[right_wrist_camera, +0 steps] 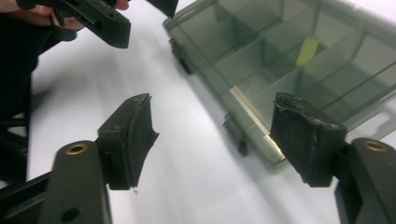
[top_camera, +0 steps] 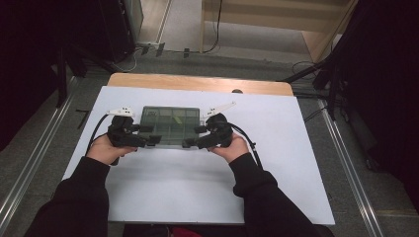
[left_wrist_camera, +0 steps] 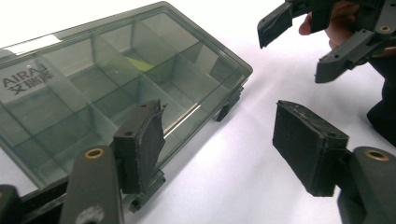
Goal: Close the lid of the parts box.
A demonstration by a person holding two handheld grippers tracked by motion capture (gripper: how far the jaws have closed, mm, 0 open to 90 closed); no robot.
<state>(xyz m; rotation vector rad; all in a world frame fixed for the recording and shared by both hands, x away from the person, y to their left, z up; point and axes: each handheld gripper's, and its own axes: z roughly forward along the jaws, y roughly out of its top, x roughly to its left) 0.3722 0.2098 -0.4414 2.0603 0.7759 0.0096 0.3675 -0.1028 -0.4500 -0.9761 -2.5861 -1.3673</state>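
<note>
both of your grippers stand wide open and hold nothing. the left gripper and right gripper sit at the near corners of the box, its lid shut, lying flat on the white table between your hands.

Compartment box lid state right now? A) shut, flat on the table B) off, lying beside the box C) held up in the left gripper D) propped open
A: the smoky lid lies closed over the compartment box, which sits flat on the white table; both grippers' jaws stand open, off it.
</note>
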